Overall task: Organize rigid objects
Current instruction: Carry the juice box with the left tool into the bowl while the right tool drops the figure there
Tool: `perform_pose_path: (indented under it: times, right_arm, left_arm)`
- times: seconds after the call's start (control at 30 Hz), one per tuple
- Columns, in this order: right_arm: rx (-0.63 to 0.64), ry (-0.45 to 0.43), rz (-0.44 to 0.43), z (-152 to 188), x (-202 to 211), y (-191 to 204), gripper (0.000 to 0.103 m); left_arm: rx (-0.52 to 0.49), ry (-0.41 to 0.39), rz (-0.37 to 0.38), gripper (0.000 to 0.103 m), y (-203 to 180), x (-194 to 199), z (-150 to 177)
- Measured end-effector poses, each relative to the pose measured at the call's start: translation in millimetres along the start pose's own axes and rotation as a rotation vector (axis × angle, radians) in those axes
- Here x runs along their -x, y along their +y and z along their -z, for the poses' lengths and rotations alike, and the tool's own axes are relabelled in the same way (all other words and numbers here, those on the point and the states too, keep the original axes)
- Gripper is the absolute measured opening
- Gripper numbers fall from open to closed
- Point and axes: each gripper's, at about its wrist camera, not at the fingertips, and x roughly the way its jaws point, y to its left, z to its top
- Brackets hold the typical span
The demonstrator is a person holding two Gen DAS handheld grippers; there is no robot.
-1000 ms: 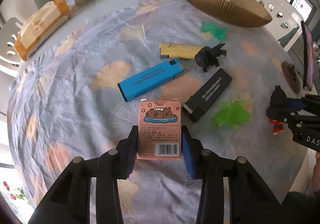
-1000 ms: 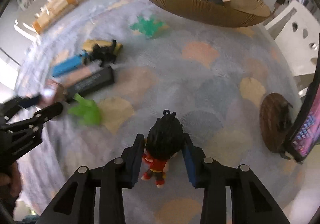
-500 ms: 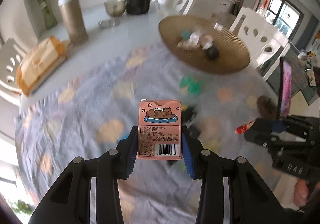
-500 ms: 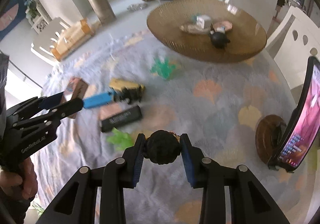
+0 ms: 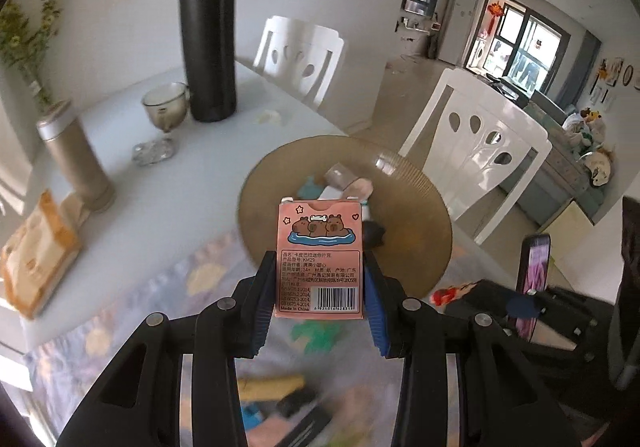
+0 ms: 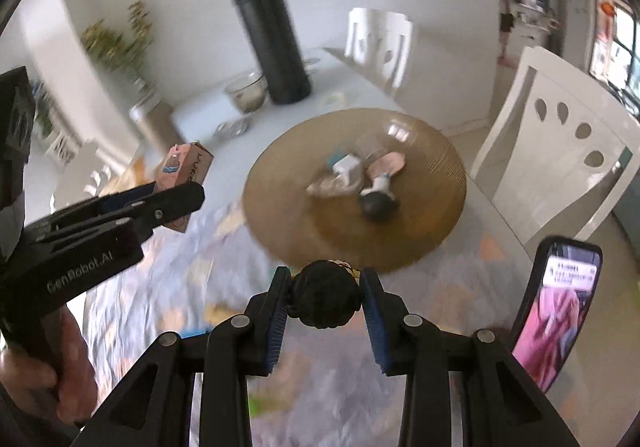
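A round table (image 5: 168,167) under a leaf-print cloth (image 6: 168,279) fills both wrist views, with two white chairs (image 5: 476,151) beyond its far edge. Ahead of both grippers lies a wide brown woven bowl (image 6: 432,199), already holding a few small items, among them a white box (image 6: 347,166) and a dark round toy (image 6: 378,205). Beyond the bowl and to the left stands a tall black flask (image 5: 208,35), a glass cup (image 5: 165,109) just beside it, and further left a beige tumbler (image 5: 76,155) and a bread bag (image 5: 34,255). A phone (image 6: 556,311) stands propped to the right of the right gripper. The left gripper (image 5: 320,287) is clamped on the sides of a pink card box (image 5: 320,259) printed with two capybaras, held upright in the air in front of the bowl's near rim. The right gripper (image 6: 325,301) is closed on the black-haired head of a figurine (image 6: 325,299), also held clear of the cloth just short of the bowl. In the right wrist view the left gripper and a hand (image 6: 48,367) on its handle appear to the left, the pink box raised between the pads. Blurred toys (image 5: 276,399) lie on the cloth below the left gripper.
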Motion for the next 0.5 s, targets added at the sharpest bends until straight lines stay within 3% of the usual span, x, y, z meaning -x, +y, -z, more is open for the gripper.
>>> perform_pose_path:
  times: [0.13, 0.4, 0.43, 0.5]
  right_arm:
    - [-0.072, 0.040, 0.008, -7.8, -21.6, -18.6, 0.034]
    - [-0.084, 0.090, 0.054, -9.6, -50.4, -29.2, 0.034]
    - [-0.085, 0.092, 0.057, -10.5, -53.2, -30.5, 0.034]
    - [-0.077, 0.108, 0.063, -12.2, -60.0, -29.4, 0.035]
  left_arm:
    - [0.016, 0.047, 0.025, 0.037, -6.1, -28.2, -7.1]
    - [0.026, 0.108, 0.037, 0.037, -14.1, -62.9, -8.2]
    - [0.024, 0.112, 0.041, 0.038, -14.6, -64.8, -8.7]
    - [0.034, 0.126, 0.031, 0.053, -13.9, -67.4, -8.1]
